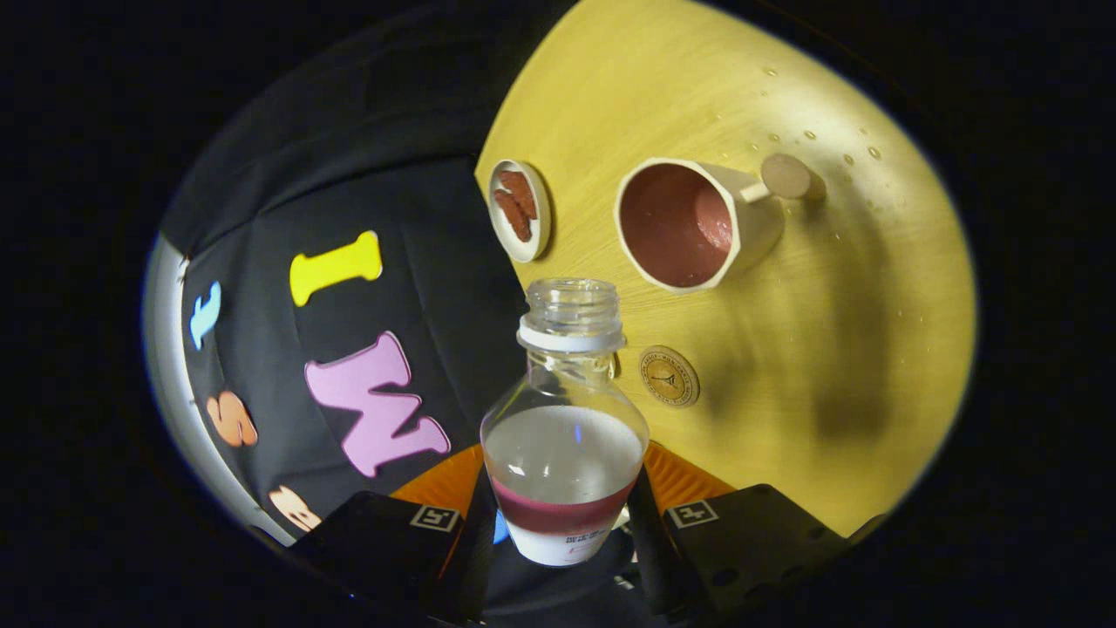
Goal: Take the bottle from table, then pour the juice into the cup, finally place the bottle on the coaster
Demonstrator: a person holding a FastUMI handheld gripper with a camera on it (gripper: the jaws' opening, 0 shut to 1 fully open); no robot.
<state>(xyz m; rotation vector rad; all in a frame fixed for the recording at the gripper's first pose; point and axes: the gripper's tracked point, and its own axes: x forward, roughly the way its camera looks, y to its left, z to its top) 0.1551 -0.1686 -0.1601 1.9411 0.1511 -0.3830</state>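
We see the bottle held between the two fingers of the gripper, which press on its sides near the base. It is uncapped, its open neck pointing ahead, with a little red juice left low inside. Beyond the neck, on the yellow wooden table, stands the cup, holding reddish juice, its handle turned away from us. Just beside the bottle's neck lies the round coaster, flat on the table. Further off, near the table's edge, sits a small white dish with reddish-brown pieces. Droplets speckle the table past the cup.
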